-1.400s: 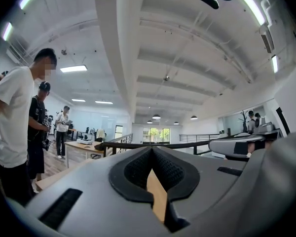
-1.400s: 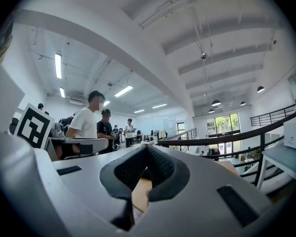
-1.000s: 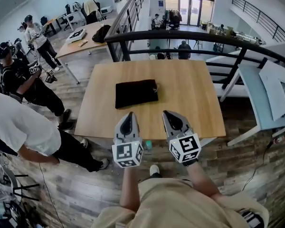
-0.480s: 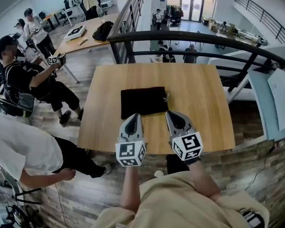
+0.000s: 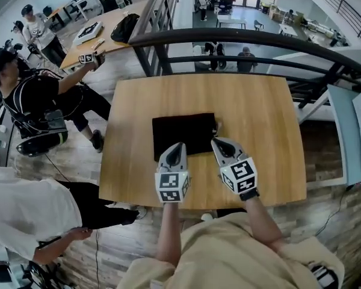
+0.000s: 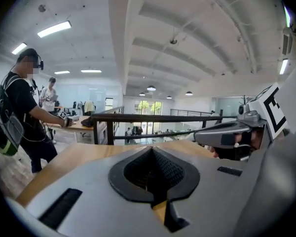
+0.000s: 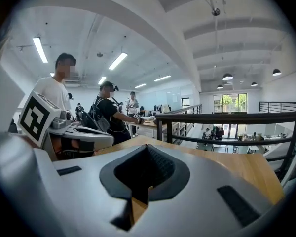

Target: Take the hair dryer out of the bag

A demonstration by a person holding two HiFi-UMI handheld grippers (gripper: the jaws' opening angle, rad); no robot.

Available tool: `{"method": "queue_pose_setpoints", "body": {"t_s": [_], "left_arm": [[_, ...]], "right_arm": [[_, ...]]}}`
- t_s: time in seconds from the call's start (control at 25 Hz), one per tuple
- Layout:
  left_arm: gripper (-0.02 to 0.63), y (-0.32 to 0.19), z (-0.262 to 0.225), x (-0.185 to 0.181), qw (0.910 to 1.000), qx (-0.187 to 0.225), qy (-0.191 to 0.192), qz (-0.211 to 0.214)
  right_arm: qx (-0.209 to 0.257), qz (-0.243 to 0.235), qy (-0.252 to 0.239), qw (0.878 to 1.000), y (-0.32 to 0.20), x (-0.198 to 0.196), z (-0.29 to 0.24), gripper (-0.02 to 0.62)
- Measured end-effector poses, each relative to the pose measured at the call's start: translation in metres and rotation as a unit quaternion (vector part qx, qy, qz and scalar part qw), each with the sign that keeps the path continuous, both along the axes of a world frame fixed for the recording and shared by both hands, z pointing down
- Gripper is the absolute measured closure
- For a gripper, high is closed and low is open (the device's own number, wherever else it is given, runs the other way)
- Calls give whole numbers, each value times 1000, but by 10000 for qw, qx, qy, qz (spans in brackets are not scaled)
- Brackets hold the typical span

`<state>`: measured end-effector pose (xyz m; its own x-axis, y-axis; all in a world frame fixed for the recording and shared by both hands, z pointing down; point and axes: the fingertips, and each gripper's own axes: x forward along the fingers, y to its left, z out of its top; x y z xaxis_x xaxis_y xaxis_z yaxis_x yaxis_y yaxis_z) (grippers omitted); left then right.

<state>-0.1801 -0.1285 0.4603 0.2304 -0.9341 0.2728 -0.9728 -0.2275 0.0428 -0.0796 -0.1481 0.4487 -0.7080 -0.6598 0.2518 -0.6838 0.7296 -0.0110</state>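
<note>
A flat black bag [image 5: 183, 133] lies on the wooden table [image 5: 259, 125], a small cord end at its right edge. No hair dryer shows; whatever the bag holds is hidden. My left gripper [image 5: 178, 146] hovers over the bag's near edge, shut and empty. My right gripper [image 5: 217, 141] hangs beside the bag's near right corner, also shut with nothing in it. Both gripper views look out level over the table [image 6: 79, 152] and do not show the bag. The left gripper view catches my right gripper [image 6: 200, 135]; the right gripper view catches my left one [image 7: 111, 138].
A black railing [image 5: 240, 41] runs just beyond the table's far edge, with a drop to a lower floor behind it. People [image 5: 42, 101] stand left of the table, one [image 5: 24, 215] close to the near left corner. A light table [image 5: 358, 131] stands at the right.
Both grippers have moved forward and down from the table's near edge to the bag's near side, jaws staying shut. The head view has come closer to the table.
</note>
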Motion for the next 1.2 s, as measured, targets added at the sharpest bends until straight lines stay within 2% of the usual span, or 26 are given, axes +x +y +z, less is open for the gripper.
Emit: {"method": "queue_pose_setpoints", "body": {"t_s": [0.16, 0.32, 0.52, 0.8, 0.96, 1.2], "left_arm": [[597, -39, 43, 2, 9980, -614, -107, 58], [597, -94, 79, -13, 9949, -964, -264, 90], [581, -123, 131, -10, 9869, -1590, -162, 242], [503, -153, 193, 0, 9678, -2496, 120, 298], [384, -158, 217, -2, 9567, -2890, 337, 59], [387, -165, 235, 0, 9432, -3162, 989, -242]], "right_arm": [[-383, -49, 84, 9992, -36, 5, 28, 581], [-542, -26, 145, 9984, -83, -4, 53, 583], [-837, 14, 168, 9964, -105, -5, 85, 581], [-1153, 59, 177, 9932, -126, -8, 117, 581], [-1282, 122, 176, 9915, -127, -6, 130, 581], [-1437, 177, 216, 9892, -128, -2, 143, 583]]}}
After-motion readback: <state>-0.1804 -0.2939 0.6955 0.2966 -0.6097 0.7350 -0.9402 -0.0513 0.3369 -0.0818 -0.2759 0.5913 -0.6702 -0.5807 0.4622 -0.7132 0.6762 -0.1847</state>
